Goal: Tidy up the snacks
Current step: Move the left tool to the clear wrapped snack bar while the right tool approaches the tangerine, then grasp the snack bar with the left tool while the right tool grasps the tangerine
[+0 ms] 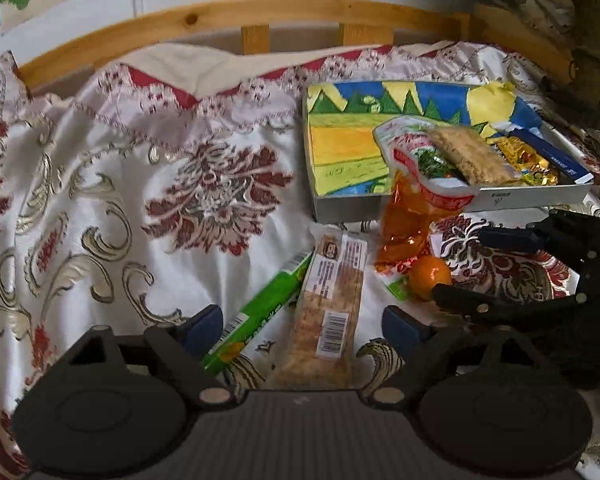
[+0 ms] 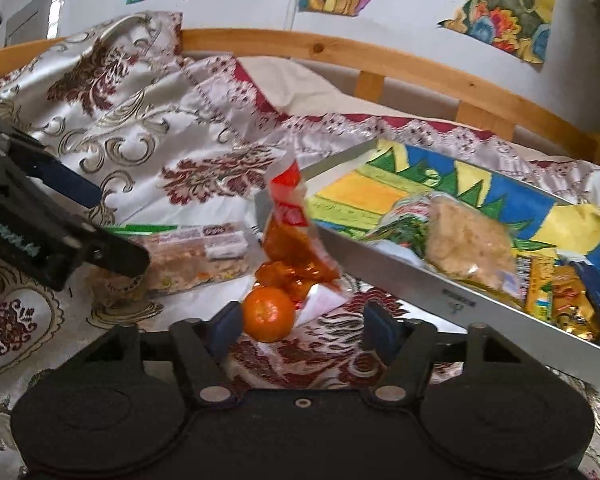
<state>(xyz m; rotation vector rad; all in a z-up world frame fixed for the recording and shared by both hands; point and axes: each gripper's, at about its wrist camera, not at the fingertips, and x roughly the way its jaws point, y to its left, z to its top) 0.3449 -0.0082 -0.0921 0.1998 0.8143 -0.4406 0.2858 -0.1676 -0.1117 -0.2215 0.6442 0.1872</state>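
The jaws of both grippers are held released, the right gripper (image 2: 300, 326) framing a round, glossy orange tangerine (image 2: 269, 314) at centre frame.

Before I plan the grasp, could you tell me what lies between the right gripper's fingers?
The mandarin, against the right gripper's left finger, in the right wrist view.
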